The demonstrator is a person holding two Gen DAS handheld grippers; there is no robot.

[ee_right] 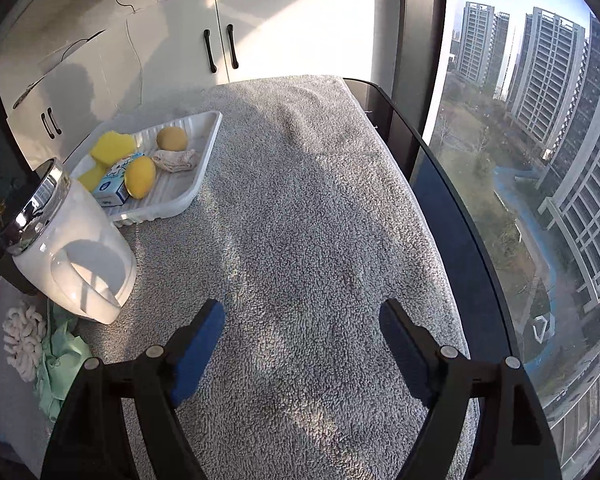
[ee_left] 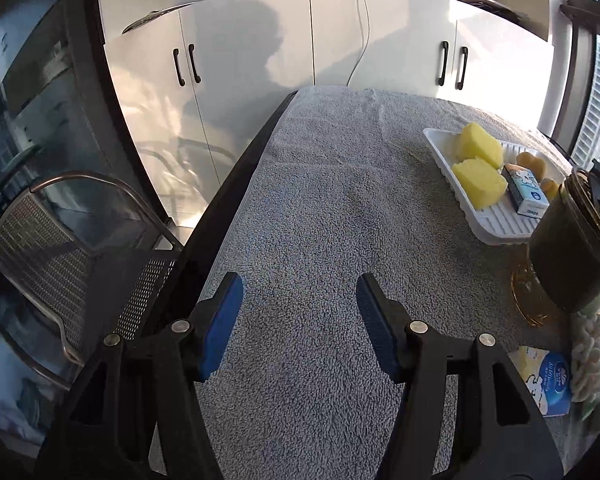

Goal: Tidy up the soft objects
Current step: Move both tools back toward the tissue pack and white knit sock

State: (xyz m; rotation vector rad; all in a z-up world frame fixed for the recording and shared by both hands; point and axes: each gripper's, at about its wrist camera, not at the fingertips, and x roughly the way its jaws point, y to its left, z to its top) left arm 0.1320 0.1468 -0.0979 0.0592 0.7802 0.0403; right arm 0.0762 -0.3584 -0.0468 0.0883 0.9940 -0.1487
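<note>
A white ribbed tray (ee_left: pixel 496 222) (ee_right: pixel 188 192) on the grey towel holds two yellow sponges (ee_left: pixel 480 148) (ee_right: pixel 112 146), a small blue-and-white carton (ee_left: pixel 526 196) (ee_right: pixel 110 188), two yellow round soft pieces (ee_right: pixel 140 176) and a beige crumpled cloth (ee_right: pixel 176 160). My left gripper (ee_left: pixel 298 292) hovers open over bare towel, left of the tray, nothing between its blue pads. My right gripper (ee_right: pixel 302 318) is open too, over bare towel to the right of the tray, and holds nothing.
A dark jar (ee_left: pixel 572 240) and a white jug (ee_right: pixel 80 248) stand near the tray. A white knobbly soft thing (ee_right: pixel 24 340), green fabric (ee_right: pixel 60 364) and a blue packet (ee_left: pixel 548 380) lie beside them. A metal chair (ee_left: pixel 60 264) stands left of the table; a window (ee_right: pixel 540 160) is right.
</note>
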